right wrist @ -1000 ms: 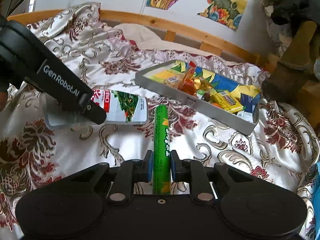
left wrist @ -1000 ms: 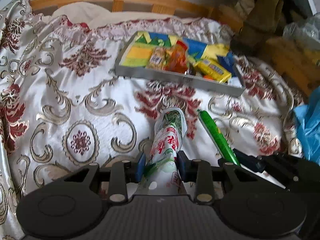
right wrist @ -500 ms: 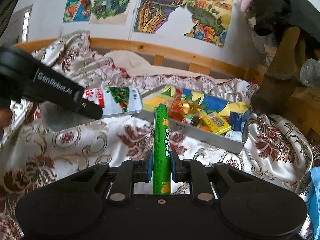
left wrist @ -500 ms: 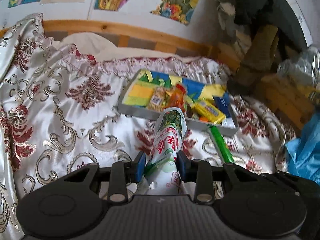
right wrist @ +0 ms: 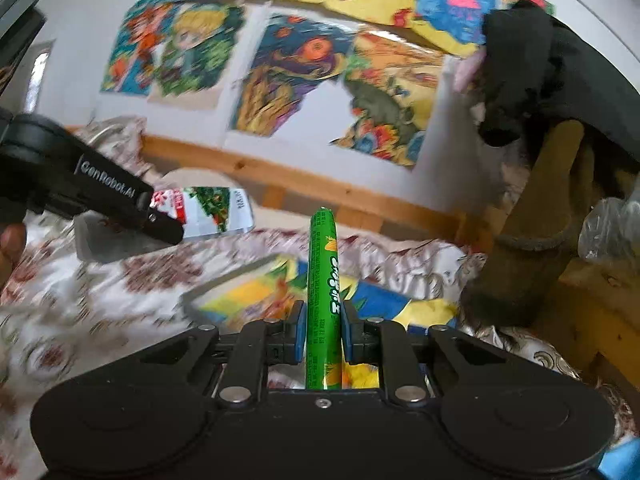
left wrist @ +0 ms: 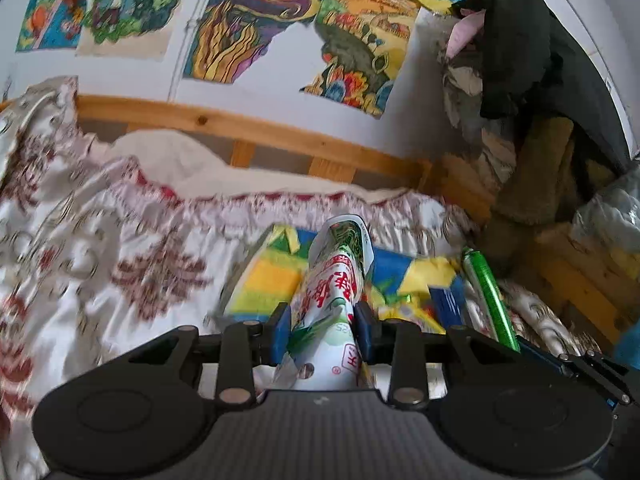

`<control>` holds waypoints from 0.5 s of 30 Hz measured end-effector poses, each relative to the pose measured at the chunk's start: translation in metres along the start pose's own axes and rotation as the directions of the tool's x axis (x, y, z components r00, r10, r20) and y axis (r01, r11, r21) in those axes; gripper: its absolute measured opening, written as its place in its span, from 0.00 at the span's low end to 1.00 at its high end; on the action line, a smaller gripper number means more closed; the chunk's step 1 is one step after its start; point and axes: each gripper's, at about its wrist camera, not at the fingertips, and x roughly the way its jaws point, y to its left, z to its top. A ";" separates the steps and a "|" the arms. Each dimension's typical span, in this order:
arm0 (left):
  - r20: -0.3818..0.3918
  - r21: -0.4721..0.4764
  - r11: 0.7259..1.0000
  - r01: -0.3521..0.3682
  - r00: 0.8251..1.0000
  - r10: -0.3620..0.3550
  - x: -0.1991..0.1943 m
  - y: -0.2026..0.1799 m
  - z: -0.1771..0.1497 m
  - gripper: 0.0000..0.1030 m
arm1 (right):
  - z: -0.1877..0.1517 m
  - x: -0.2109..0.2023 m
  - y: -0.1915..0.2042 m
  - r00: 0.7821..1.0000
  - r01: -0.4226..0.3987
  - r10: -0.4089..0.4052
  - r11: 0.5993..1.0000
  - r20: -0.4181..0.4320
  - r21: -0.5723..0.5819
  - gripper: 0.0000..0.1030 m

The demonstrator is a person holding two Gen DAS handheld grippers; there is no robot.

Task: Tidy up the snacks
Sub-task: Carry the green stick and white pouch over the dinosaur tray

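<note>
Two snacks are in the air at once, one per claw. In the left wrist view, the left claw [left wrist: 322, 334] is clamped on a white snack packet [left wrist: 334, 300] printed in red and green, which sticks forward over the tray [left wrist: 240, 294] lying on the patterned bedspread [left wrist: 120, 264]. The tray's floor shows yellow, green and blue panels; a yellow wrapper [left wrist: 412, 314] lies inside it, though blur and the packet hide most of the contents. At the right edge the green stick snack [left wrist: 488, 296] is visible, carried in the other claw.

In the right wrist view, the right claw [right wrist: 323, 330] is closed tight on the green stick snack [right wrist: 323, 280], held above the tray's [right wrist: 192, 300] near side. The left claw [right wrist: 160, 228] with its packet [right wrist: 204, 212] hangs to the left, above the bedspread.

Judging by this, both pickups are done and the carry is well along; lowering and releasing each snack into the tray is left.
</note>
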 end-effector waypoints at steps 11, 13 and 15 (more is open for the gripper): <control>0.037 -0.025 1.000 -0.017 0.999 0.018 0.102 -0.002 0.050 0.36 | 0.024 0.100 -0.029 0.989 0.067 -0.077 0.994 0.129 0.084 0.18; 0.039 -0.021 0.999 -0.027 0.999 0.027 0.116 -0.001 0.054 0.36 | 0.028 0.112 -0.034 0.987 0.071 -0.085 0.992 0.140 0.106 0.18; 0.036 -0.027 0.999 -0.032 0.999 0.033 0.130 0.000 0.058 0.36 | 0.031 0.125 -0.038 0.986 0.070 -0.089 0.989 0.141 0.130 0.18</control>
